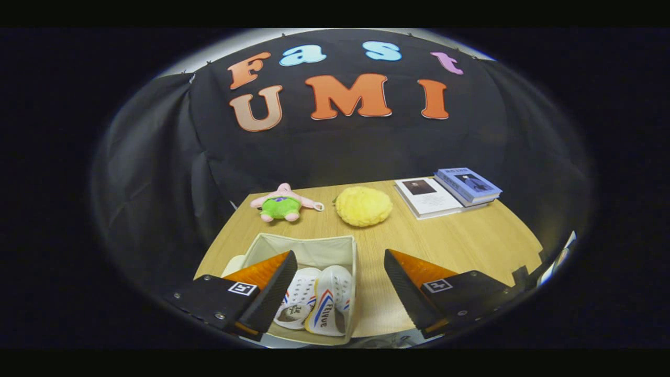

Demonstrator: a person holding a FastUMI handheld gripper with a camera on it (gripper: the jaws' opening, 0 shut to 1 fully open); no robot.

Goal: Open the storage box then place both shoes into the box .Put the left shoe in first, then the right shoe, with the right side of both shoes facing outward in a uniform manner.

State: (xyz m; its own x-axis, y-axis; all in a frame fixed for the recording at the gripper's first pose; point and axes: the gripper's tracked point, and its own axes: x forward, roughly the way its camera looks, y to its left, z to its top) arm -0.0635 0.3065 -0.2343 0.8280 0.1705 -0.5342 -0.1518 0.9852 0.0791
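Gripper view: my gripper [339, 280] fingers apart, holding nothing; both shoes [314, 306] sit side-by-side in open storage box [309, 250] at desk's [450, 241] near edge, looks done

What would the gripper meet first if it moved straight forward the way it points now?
Probably the yellow plush ball, which lies on the table beyond the open gripper; depth is unclear. The box with both shoes sits slightly aside.
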